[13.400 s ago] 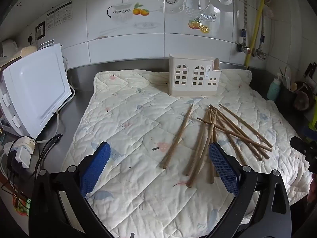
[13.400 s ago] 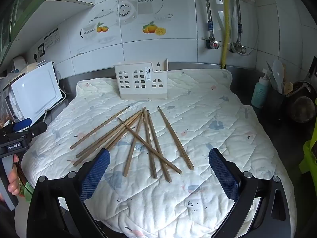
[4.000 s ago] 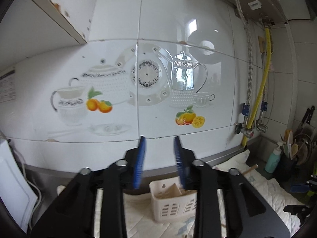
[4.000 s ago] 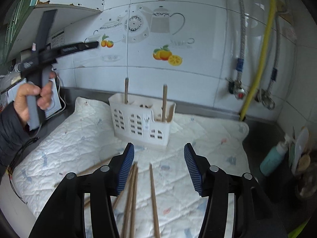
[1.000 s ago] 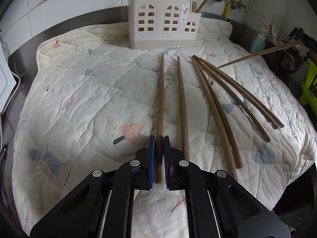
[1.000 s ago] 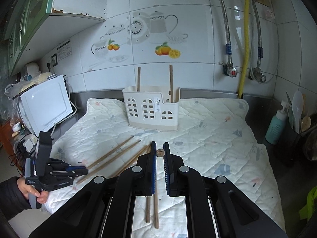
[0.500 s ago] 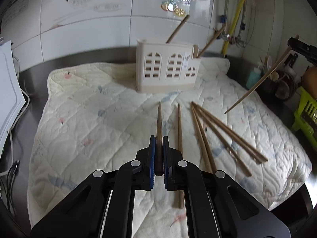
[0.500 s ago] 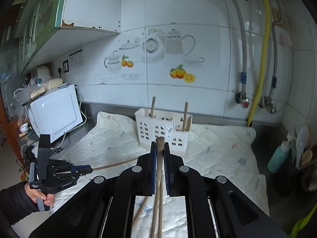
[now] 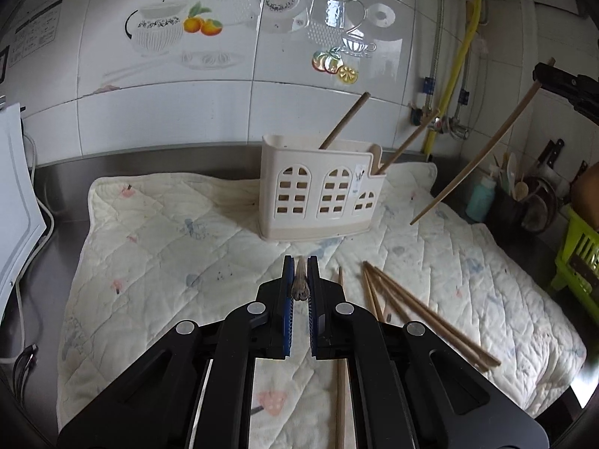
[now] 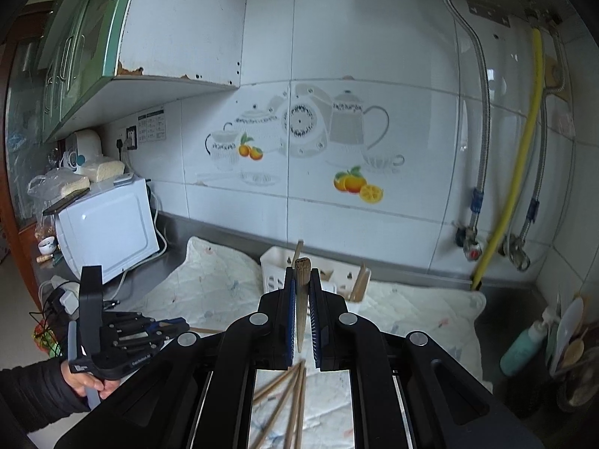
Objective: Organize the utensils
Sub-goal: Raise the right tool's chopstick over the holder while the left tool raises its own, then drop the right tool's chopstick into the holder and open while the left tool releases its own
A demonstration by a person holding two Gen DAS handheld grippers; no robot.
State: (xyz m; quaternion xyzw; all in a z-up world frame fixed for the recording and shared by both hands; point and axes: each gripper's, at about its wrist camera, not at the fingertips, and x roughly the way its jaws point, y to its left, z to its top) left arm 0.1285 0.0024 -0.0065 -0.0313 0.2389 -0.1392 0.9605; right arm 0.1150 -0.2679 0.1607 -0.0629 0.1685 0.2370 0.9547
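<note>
A cream utensil holder (image 9: 322,194) stands at the back of the quilted mat (image 9: 157,247) with two wooden chopsticks (image 9: 344,121) leaning in it. My left gripper (image 9: 299,278) is shut on one chopstick (image 9: 300,286), held above the mat in front of the holder. My right gripper (image 10: 301,288) is shut on another chopstick (image 10: 301,299), raised high; this one also shows at the right of the left wrist view (image 9: 475,161). Several loose chopsticks (image 9: 419,314) lie on the mat. The holder (image 10: 277,277) sits below the right gripper's fingers.
A white microwave (image 10: 108,228) stands left of the mat. A teal bottle (image 9: 481,194), a dark utensil pot (image 9: 524,202) and a green basket (image 9: 578,254) stand to the right. Pipes and a yellow hose (image 10: 520,157) run down the tiled wall.
Both grippers have lifted their chopsticks and tilted upward. The holder looks closer in the left wrist view, and the right wrist view now faces mostly the wall.
</note>
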